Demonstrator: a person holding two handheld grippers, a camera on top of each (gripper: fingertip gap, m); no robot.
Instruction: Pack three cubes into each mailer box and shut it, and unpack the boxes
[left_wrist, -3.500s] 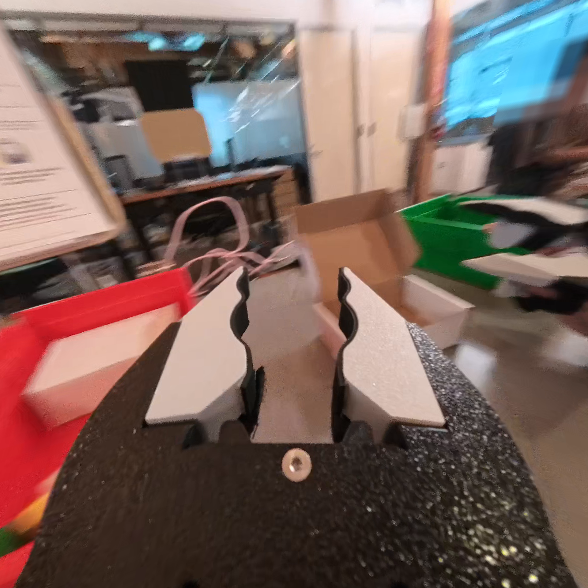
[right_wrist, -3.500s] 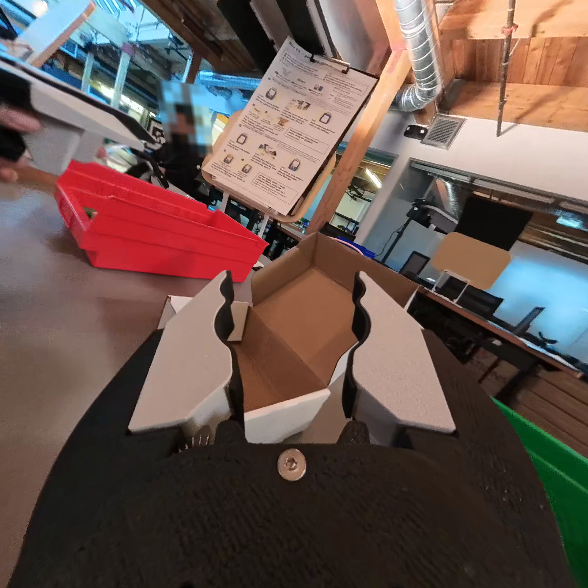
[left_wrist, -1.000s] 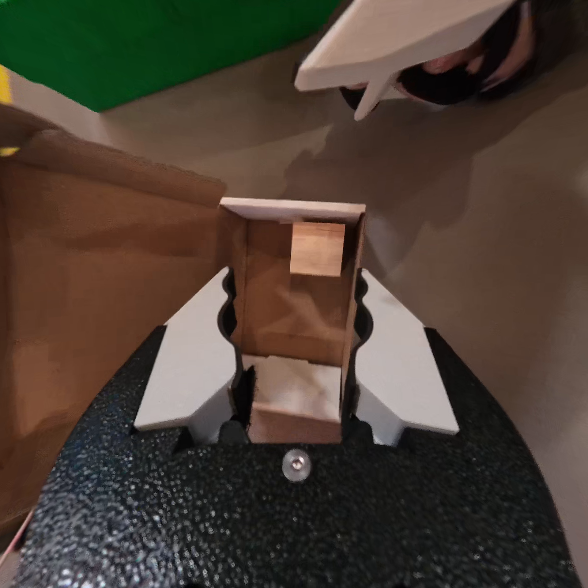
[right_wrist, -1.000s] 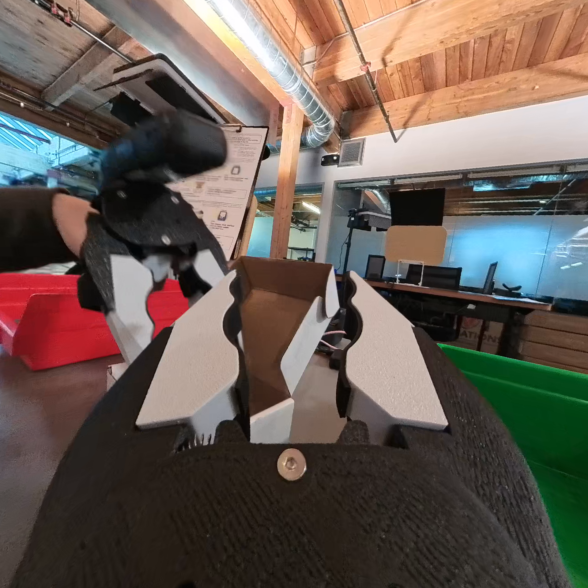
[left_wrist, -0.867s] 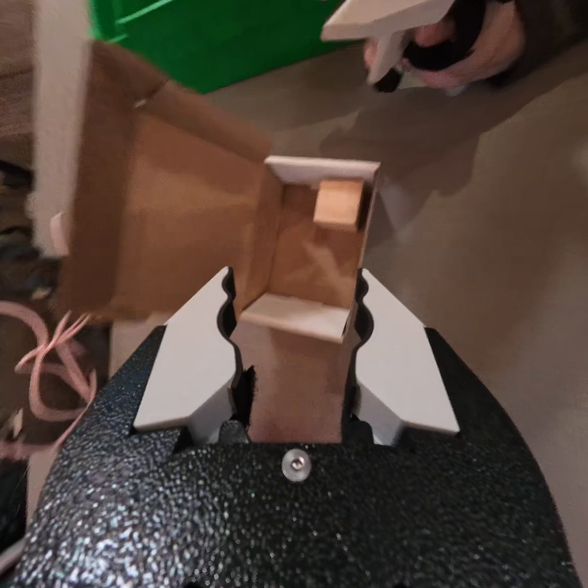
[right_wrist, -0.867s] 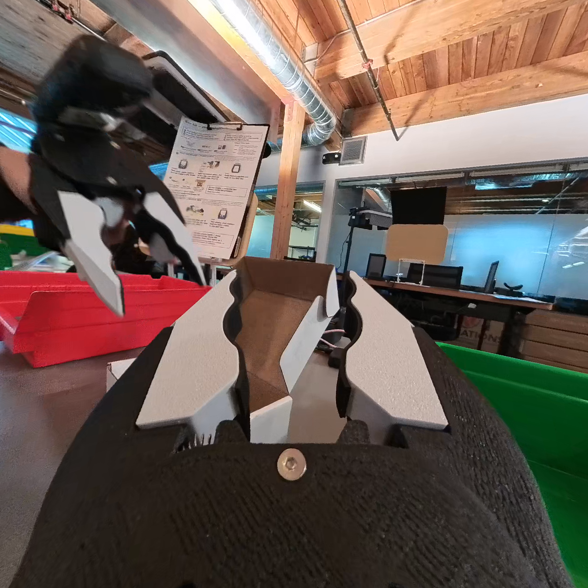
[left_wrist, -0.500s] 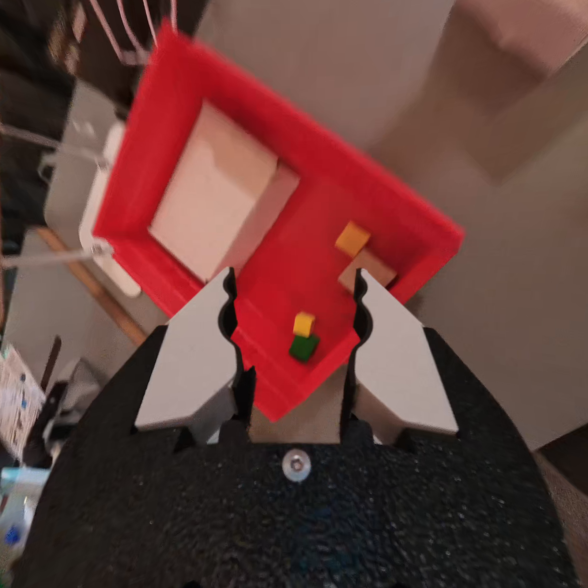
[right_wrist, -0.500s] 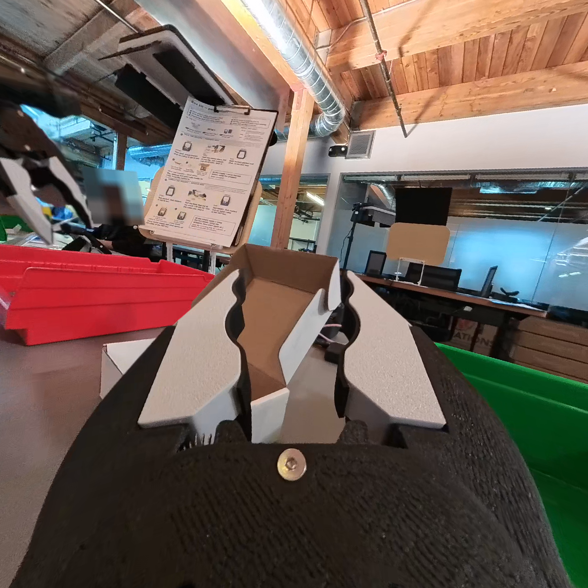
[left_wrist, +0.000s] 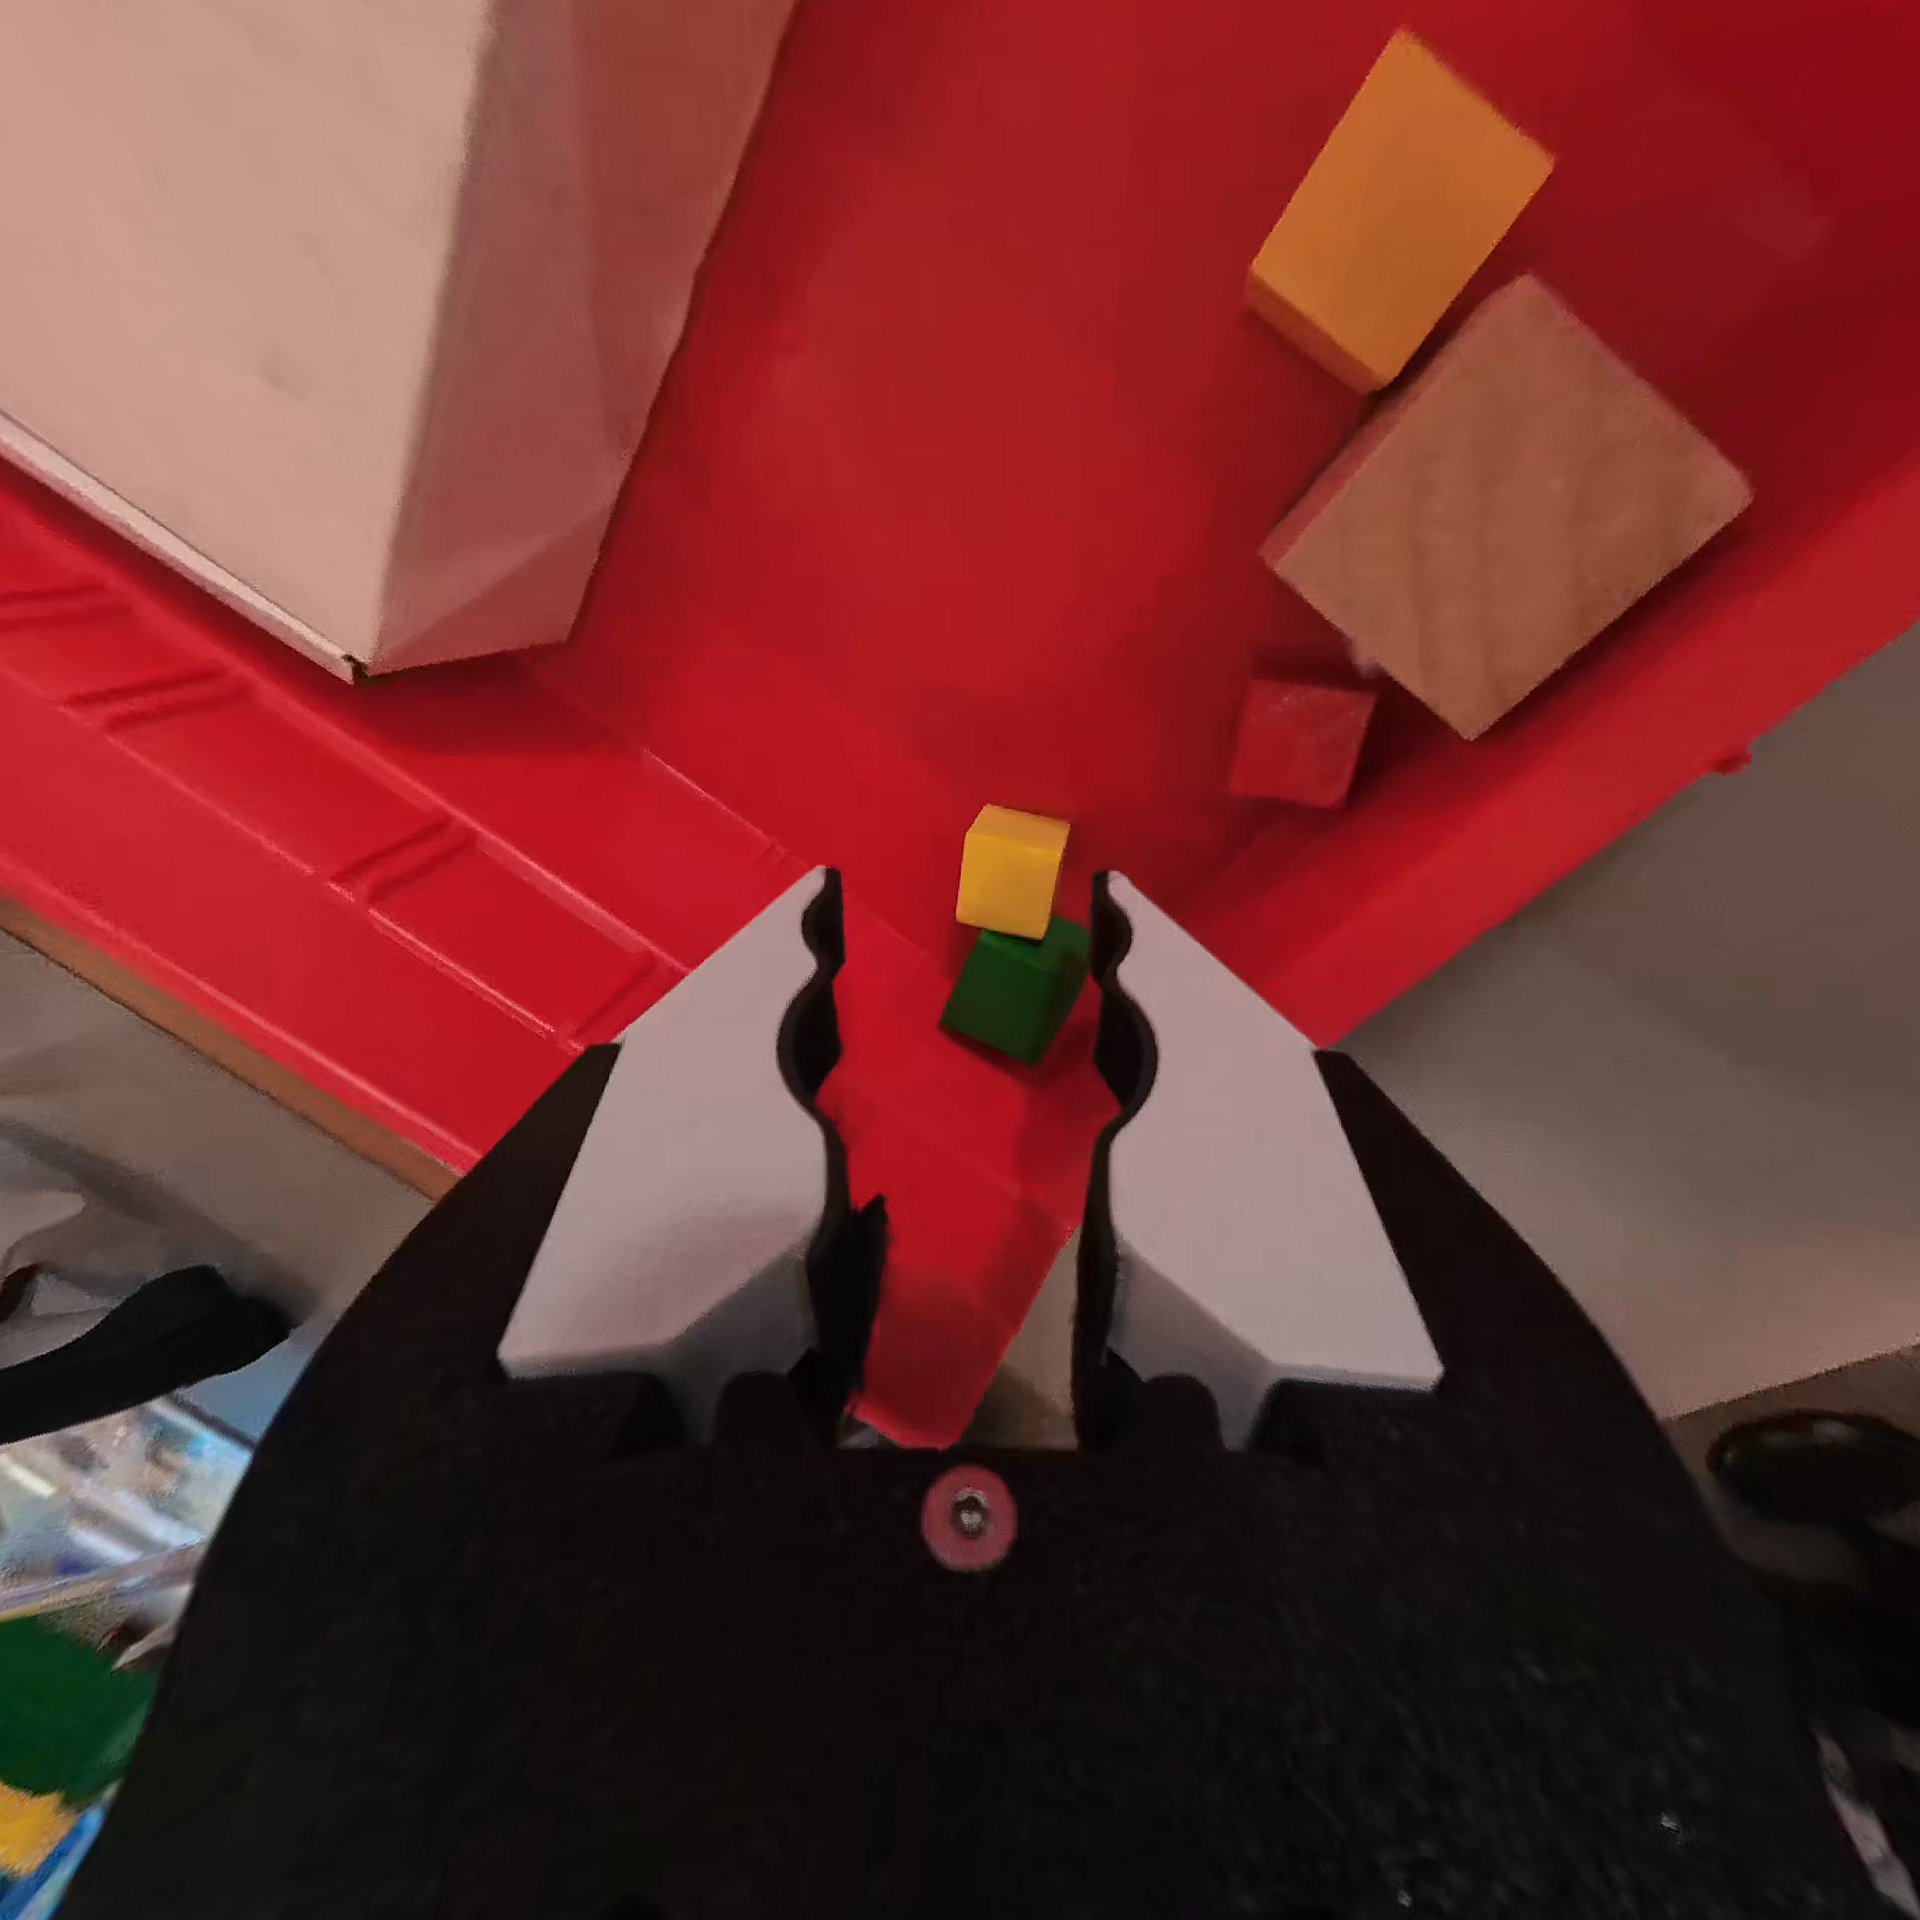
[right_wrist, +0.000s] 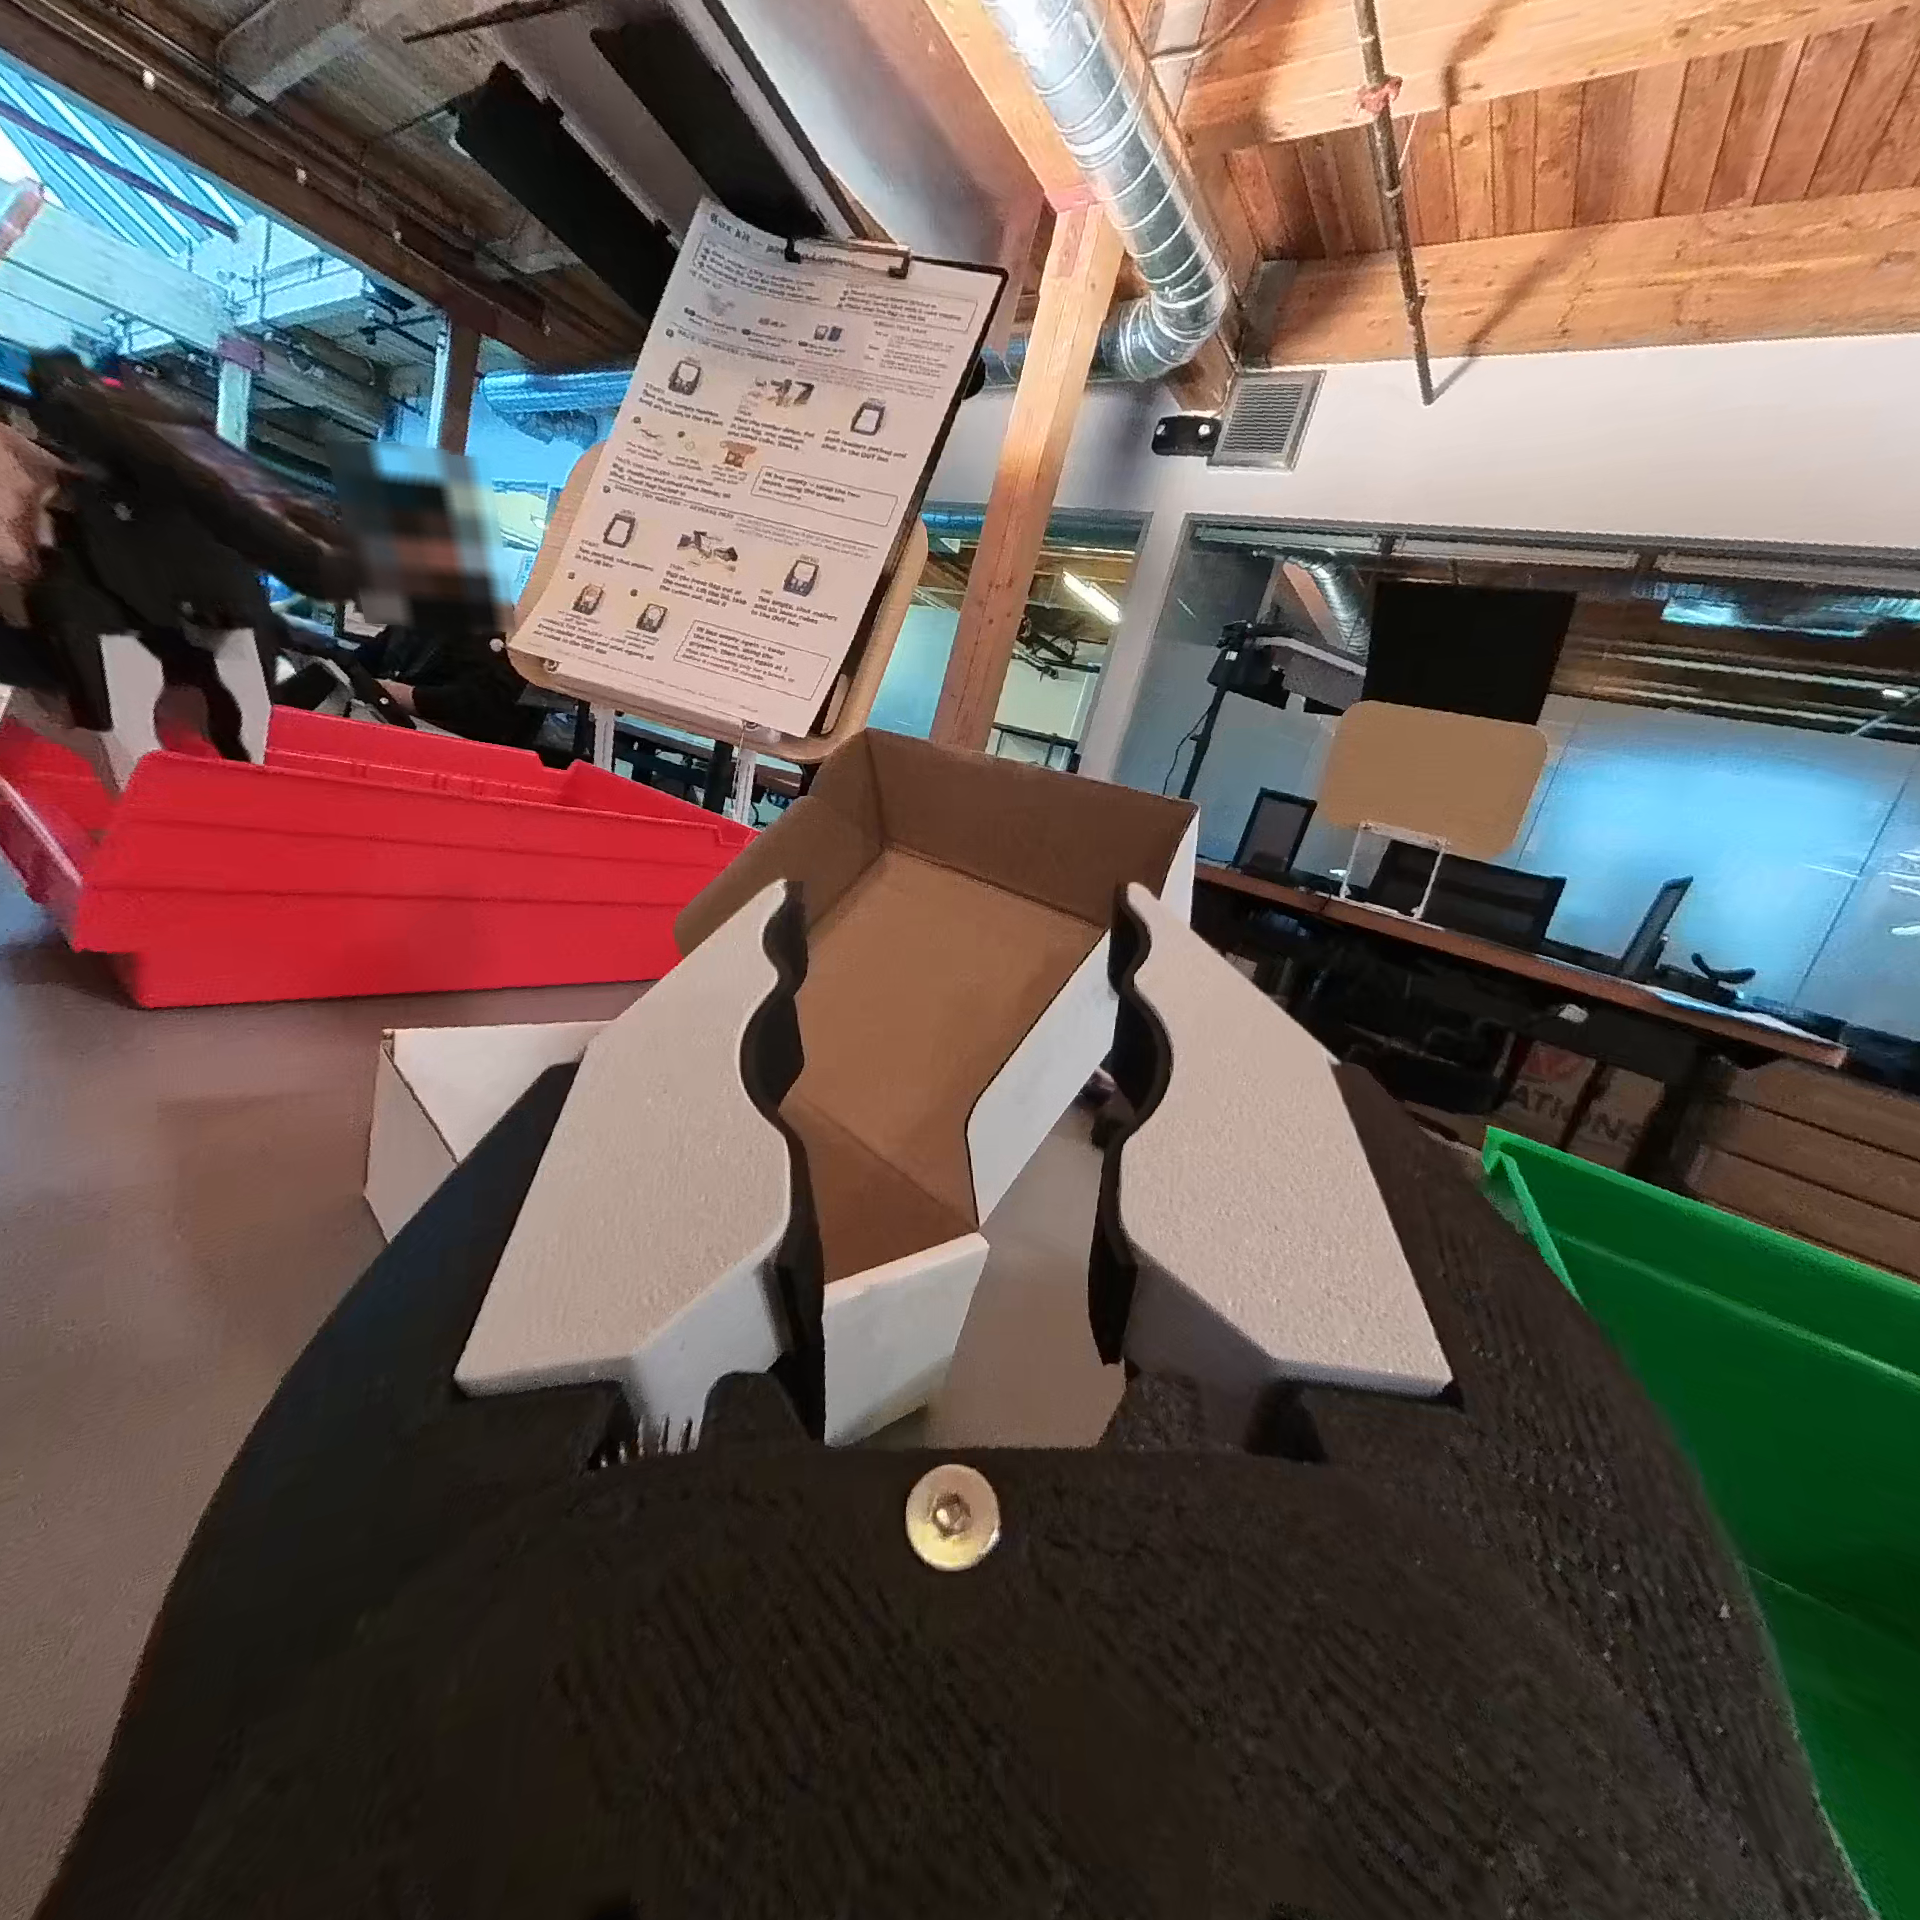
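Observation:
My left gripper (left_wrist: 964, 883) is open and hangs over a corner of the red bin (left_wrist: 312, 831). A small green cube (left_wrist: 1013, 994) lies on the bin floor between its fingers, close to the right one and not pressed. A small yellow cube (left_wrist: 1013, 871) sits just past the tips. A red cube (left_wrist: 1299, 743), an orange block (left_wrist: 1397, 208) and a plain wooden block (left_wrist: 1507, 509) lie farther right. My right gripper (right_wrist: 961, 899) is open, its fingers either side of a corner of the open mailer box (right_wrist: 935, 997), whose lid stands up.
A closed white mailer box (left_wrist: 312, 260) fills the bin's far left. In the right wrist view the red bin (right_wrist: 364, 883) stands at the left with the left gripper (right_wrist: 177, 675) above it. A green bin (right_wrist: 1714, 1351) stands at the right. A clipboard with a sheet (right_wrist: 769, 499) stands behind the box.
My left gripper left the open mailer box, swung over to the red bin and dropped close to the green and yellow cubes, open throughout. My right gripper stayed at the box.

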